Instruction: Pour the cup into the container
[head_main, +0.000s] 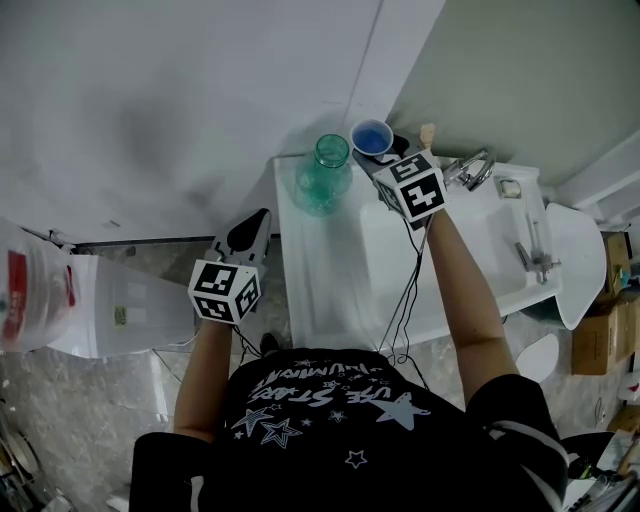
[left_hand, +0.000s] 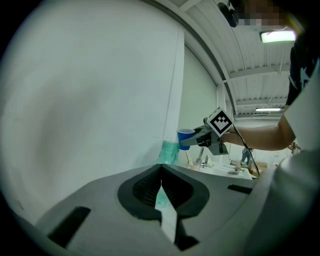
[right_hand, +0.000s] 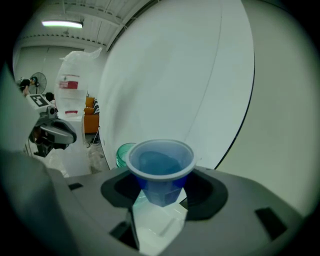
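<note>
Your left tool (head_main: 250, 232) hangs low at seven o'clock, off the counter (head_main: 330, 290) edge, jaws pressed together on nothing. Your right arm stretches straight out toward twelve, where the right tool (head_main: 380, 160) pinches the blue cup (head_main: 372, 135), upright, just at two o'clock of the green container (head_main: 323, 172).

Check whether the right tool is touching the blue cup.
Touching. The right gripper view shows the blue cup wedged between the right tool's jaws, both pressing its sides.
</note>
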